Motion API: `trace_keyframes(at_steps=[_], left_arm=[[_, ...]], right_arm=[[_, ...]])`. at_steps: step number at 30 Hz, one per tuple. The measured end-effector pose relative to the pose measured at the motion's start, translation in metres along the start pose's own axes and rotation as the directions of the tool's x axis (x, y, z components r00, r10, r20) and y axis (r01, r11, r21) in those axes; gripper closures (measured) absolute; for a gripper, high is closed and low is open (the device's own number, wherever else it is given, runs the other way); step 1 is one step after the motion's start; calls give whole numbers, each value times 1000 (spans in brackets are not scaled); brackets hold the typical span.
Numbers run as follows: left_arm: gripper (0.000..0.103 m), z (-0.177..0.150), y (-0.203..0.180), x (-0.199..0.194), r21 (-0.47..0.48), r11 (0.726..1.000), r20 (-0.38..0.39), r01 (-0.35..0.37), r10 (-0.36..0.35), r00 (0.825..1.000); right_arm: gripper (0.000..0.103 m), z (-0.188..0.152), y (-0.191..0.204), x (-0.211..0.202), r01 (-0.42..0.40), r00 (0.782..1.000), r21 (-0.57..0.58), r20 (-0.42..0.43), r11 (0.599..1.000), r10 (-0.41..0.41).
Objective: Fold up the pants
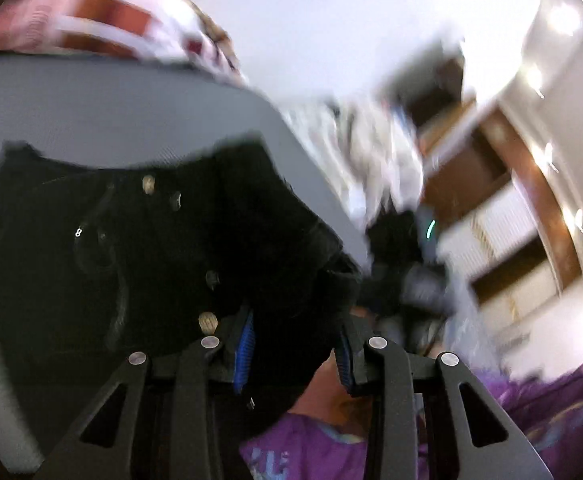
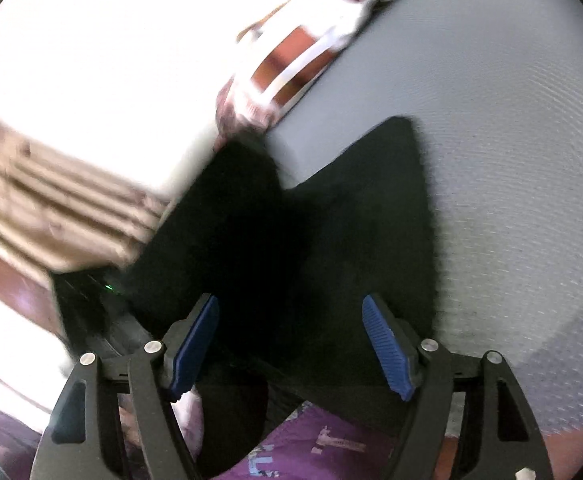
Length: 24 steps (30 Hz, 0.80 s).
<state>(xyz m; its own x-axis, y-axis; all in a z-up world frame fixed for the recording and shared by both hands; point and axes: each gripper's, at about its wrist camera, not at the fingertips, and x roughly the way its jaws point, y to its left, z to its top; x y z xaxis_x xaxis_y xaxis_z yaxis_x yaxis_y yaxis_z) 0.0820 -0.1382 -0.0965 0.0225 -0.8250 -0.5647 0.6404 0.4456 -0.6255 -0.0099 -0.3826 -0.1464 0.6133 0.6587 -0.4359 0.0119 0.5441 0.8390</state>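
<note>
Your left gripper [image 1: 295, 344] fingers pinch the waist end of the black pants [image 1: 139, 248] lying on the grey worktop [image 1: 91, 112], while your right gripper [image 2: 291, 344] fingers, spread wide, straddle the cloth running straight ahead.

Black tongs [image 2: 289, 344], ribbed blue pads [image 2: 387, 348], silver screws, purple sleeve [image 1: 563, 420]
</note>
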Motion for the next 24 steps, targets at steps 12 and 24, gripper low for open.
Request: trace_keyframes(at_steps=[12,24], left_arm=[[5,21,-38,13,143,990,-52,-15,22,998],[5,8,25,-50,-83,987,77,-141,147,986]], right_arm=[[30,8,-37,-39,-138,987,176,109,975,120],[30,26,-23,-7,-119,993,134,15,984,118]])
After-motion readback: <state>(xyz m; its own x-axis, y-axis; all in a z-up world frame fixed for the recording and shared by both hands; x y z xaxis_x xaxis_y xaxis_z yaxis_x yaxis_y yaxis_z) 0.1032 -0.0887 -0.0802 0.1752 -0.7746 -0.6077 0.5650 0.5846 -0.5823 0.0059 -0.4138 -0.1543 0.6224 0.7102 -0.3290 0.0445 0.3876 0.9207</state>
